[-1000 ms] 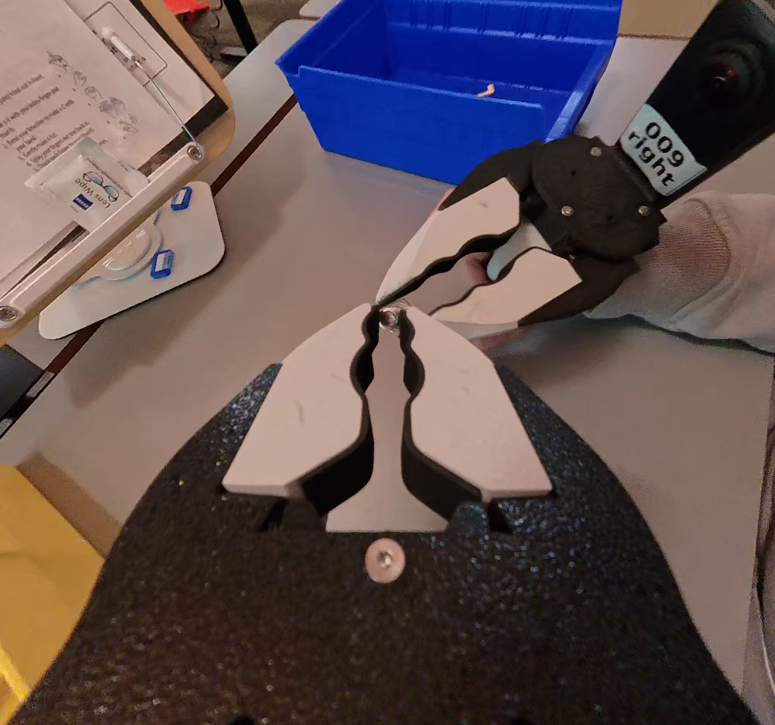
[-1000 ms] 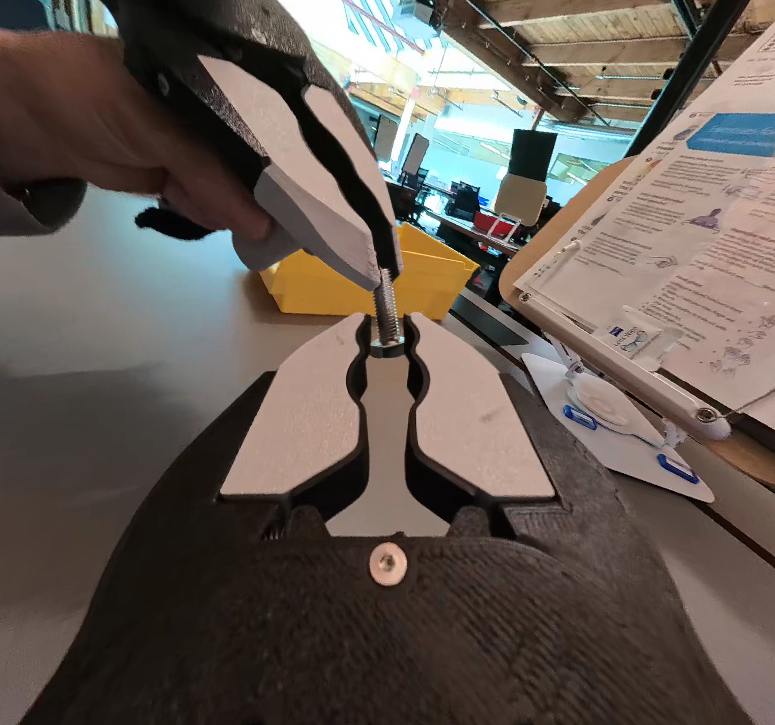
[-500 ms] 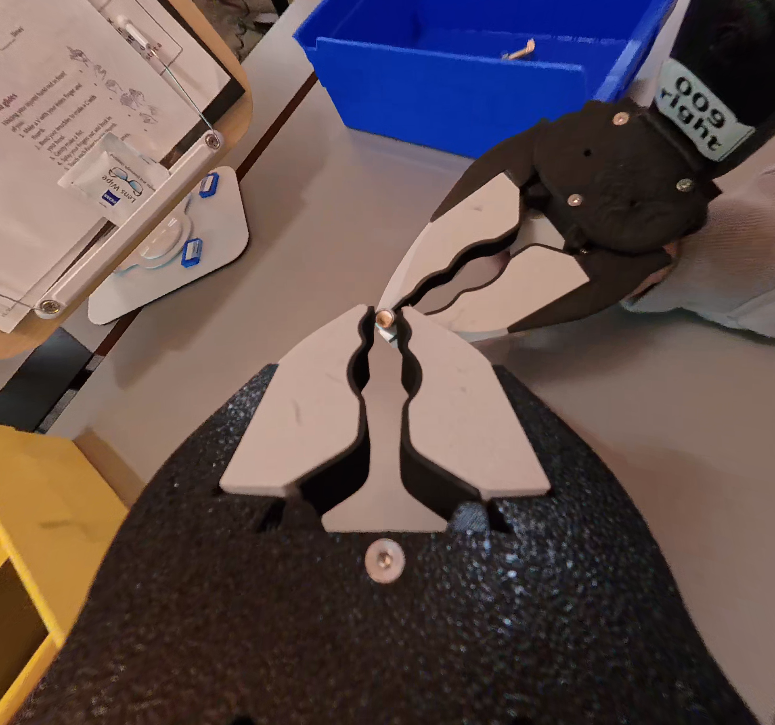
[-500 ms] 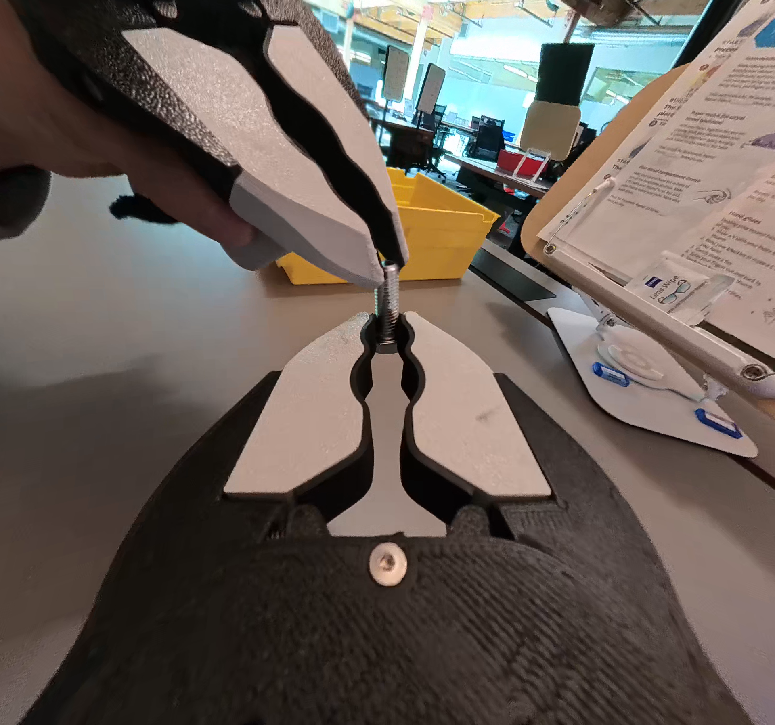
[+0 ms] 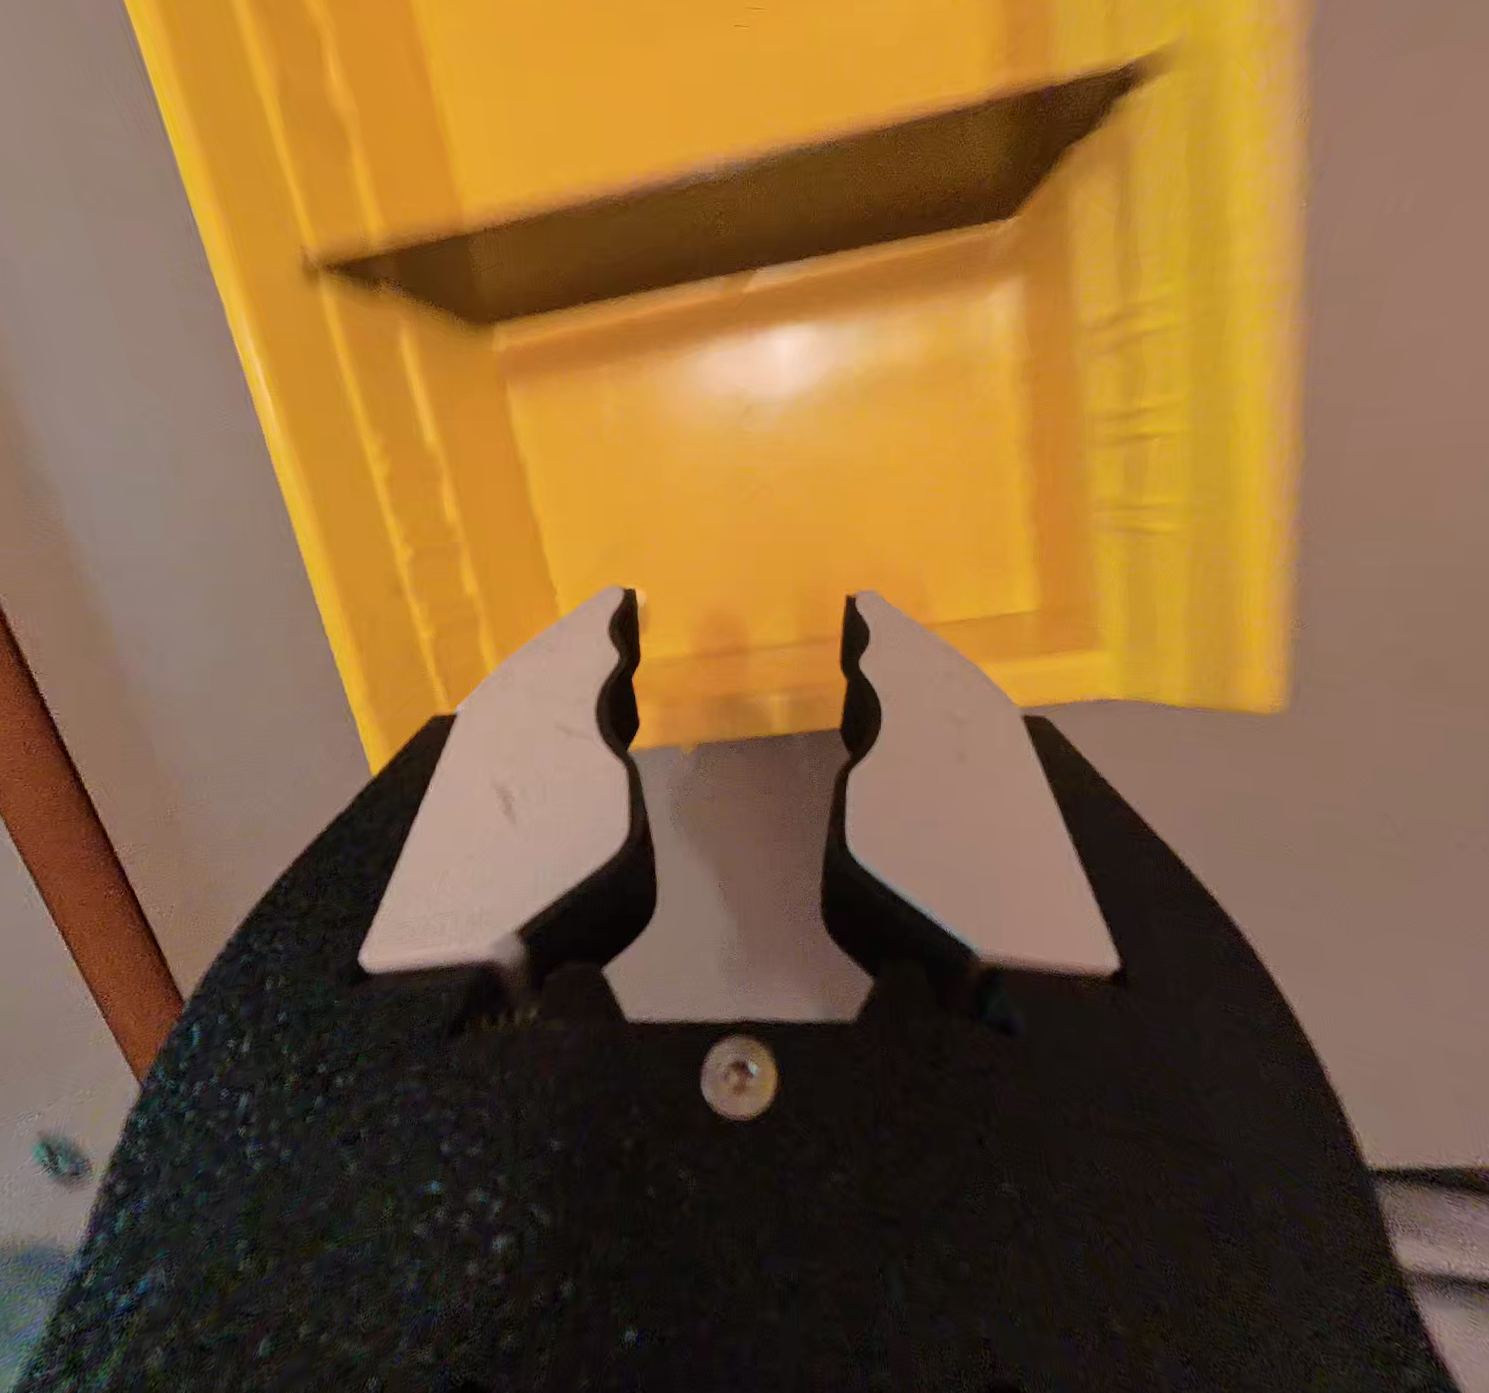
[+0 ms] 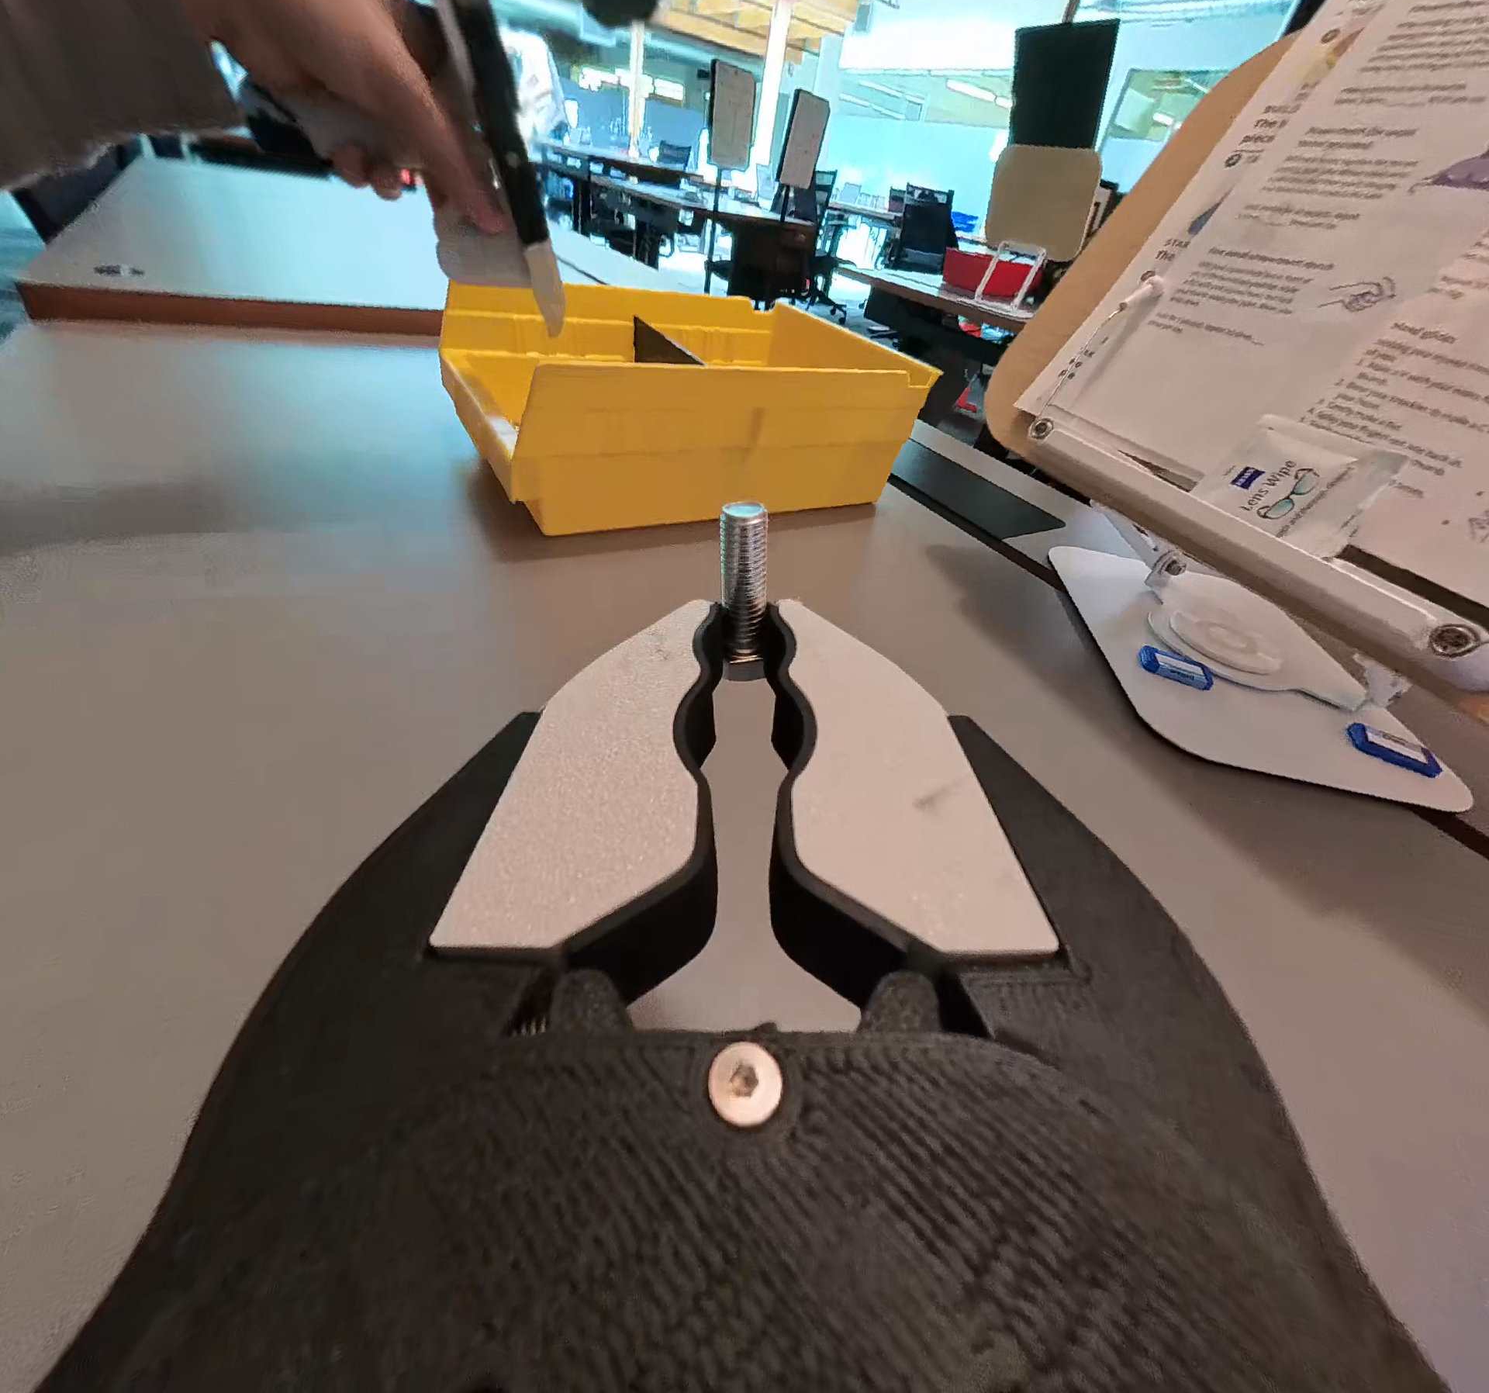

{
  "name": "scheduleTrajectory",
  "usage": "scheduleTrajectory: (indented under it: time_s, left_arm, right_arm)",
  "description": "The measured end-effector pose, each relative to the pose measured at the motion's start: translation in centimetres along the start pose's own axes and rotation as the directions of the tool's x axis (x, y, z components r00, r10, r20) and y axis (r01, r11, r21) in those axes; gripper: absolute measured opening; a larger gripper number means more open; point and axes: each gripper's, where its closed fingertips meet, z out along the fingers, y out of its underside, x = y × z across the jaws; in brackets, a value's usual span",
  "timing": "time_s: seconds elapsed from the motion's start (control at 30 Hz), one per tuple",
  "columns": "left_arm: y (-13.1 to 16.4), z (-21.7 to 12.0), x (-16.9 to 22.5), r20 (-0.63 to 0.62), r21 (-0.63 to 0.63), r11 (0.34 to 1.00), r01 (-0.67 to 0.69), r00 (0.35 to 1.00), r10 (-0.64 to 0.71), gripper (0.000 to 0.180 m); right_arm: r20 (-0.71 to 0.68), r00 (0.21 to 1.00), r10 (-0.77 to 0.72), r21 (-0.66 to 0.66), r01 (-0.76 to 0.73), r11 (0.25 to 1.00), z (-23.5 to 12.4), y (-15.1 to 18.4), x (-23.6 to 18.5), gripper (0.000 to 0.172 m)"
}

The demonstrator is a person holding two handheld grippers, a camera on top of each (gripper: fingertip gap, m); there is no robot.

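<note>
- The right gripper (image 6: 744,613) had its fingers (image 6: 612,774) clenched on a silver threaded bolt (image 6: 743,565), which stood upright, its threaded end rising above the fingertips.
- Ahead of those fingers, a yellow bin (image 6: 685,419) sat on the grey surface (image 6: 242,629); a document stand (image 6: 1257,355) stood to their right.
- The left gripper (image 5: 741,613) hung over the same yellow bin (image 5: 765,484), its fingers (image 5: 524,790) released and bare, above the compartment nearer than the dark divider (image 5: 725,218).
</note>
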Motion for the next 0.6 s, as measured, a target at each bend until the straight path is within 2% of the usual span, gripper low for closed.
scheduleTrajectory:
  time_s: [0.03, 0.1, 0.2, 0.53, 0.6]
  left_arm:
    - [1.1, 1.4, -0.9, -0.016, -0.098, 0.993, 0.065, 0.998, -0.067, 0.047]
    - [2.5, 3.4, -1.6, -0.045, -0.233, 0.957, 0.176, 0.981, -0.191, 0.048]
    - [3.3, 5.2, -3.6, 0.059, -0.294, 0.917, 0.271, 0.962, -0.266, 0.048]
    - [3.7, 7.3, -4.3, 0.203, -0.44, 0.832, 0.338, 0.94, -0.275, 0.044]
    - [4.1, 7.8, -4.1, 0.201, -0.485, 0.803, 0.347, 0.938, -0.284, 0.043]
  right_arm:
    - [0.005, 1.0, -0.017, -0.015, 0.018, 1.0, 0.1, 0.2, -0.2, 0.009]
    - [0.009, 0.999, -0.041, -0.027, 0.041, 0.999, 0.2, 0.4, -0.4, 0.009]
    - [0.019, 0.999, -0.042, -0.032, 0.043, 0.999, 0.2, 0.4, -0.6, 0.009]
    - [0.045, 0.999, -0.004, -0.019, 0.005, 1.0, -0.1, 0.1, -0.7, 0.009]
    - [0.048, 0.999, -0.002, -0.015, 0.002, 1.0, -0.1, 0.0, -0.8, 0.009]
